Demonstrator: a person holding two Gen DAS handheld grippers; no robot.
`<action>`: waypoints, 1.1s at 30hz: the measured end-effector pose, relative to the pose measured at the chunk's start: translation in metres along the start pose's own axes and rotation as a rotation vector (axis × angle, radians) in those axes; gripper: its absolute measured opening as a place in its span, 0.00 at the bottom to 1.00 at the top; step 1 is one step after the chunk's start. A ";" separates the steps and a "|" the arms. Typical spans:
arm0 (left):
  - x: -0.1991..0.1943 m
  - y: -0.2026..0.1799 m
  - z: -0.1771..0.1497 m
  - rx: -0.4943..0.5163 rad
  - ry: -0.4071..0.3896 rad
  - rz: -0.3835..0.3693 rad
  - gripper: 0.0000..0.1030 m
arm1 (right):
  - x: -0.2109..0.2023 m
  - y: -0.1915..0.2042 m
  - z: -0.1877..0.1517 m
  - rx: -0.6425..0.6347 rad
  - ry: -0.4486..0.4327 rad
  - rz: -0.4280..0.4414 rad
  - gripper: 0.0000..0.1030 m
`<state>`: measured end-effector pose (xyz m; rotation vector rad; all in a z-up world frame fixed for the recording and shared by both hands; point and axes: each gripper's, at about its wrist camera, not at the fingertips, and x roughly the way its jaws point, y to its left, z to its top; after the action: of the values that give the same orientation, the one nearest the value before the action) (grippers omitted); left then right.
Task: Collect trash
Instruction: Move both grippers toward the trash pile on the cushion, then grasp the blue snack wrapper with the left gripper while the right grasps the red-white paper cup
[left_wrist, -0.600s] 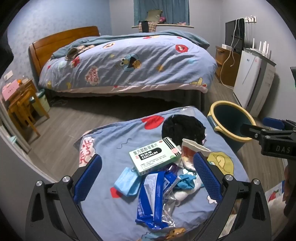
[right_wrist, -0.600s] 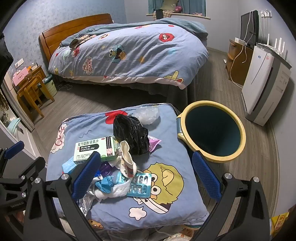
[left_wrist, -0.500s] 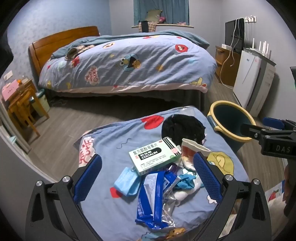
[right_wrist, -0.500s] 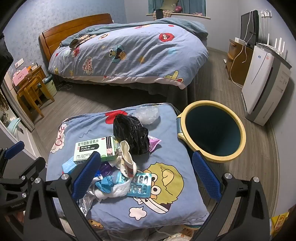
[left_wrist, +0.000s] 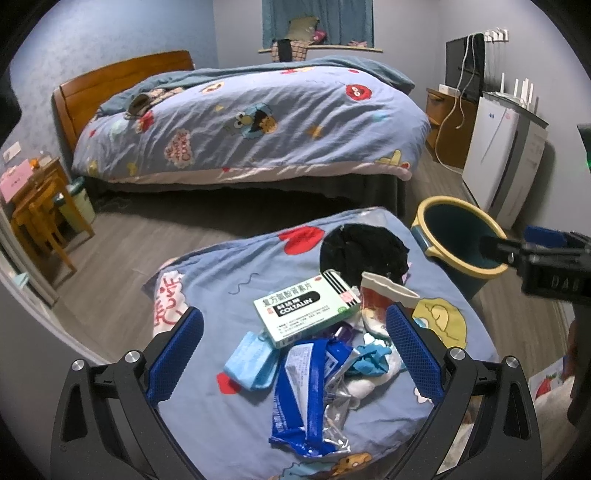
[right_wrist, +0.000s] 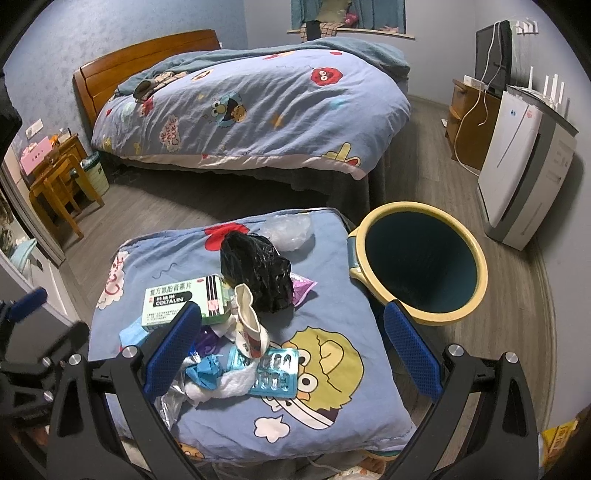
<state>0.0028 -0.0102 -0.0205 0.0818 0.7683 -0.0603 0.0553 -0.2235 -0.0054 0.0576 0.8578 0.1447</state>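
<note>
A pile of trash lies on a blue cartoon-print cushion (left_wrist: 229, 273): a green medicine box (left_wrist: 306, 308) (right_wrist: 184, 301), a black plastic bag (left_wrist: 364, 254) (right_wrist: 258, 273), a crumpled paper cup (left_wrist: 384, 299) (right_wrist: 249, 321), a blue face mask (left_wrist: 251, 363), a blue wrapper (left_wrist: 306, 398), a blister pack (right_wrist: 277, 369) and a clear bag (right_wrist: 290, 230). My left gripper (left_wrist: 293, 317) hangs open above the near side of the pile, touching nothing. My right gripper (right_wrist: 291, 314) is open too, held above the cushion's right half. A yellow-rimmed bin (left_wrist: 458, 240) (right_wrist: 417, 258) stands on the floor to the cushion's right.
A large bed (right_wrist: 258, 107) with a matching duvet fills the back of the room. A white appliance (right_wrist: 524, 166) and a wooden cabinet (right_wrist: 465, 129) line the right wall. A small wooden table and stool (left_wrist: 37, 210) stand at the left. Grey floor separates bed and cushion.
</note>
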 end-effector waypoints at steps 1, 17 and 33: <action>0.003 -0.002 -0.002 0.009 0.006 0.009 0.95 | 0.002 -0.001 -0.001 -0.004 -0.010 0.001 0.95; 0.078 -0.015 -0.038 0.077 0.247 0.011 0.94 | 0.090 -0.017 -0.011 0.074 0.181 0.029 0.94; 0.111 -0.004 -0.057 0.032 0.333 -0.058 0.49 | 0.146 0.029 -0.032 -0.076 0.353 0.133 0.28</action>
<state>0.0425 -0.0118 -0.1387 0.1014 1.1029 -0.1157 0.1222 -0.1731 -0.1322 0.0178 1.2006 0.3188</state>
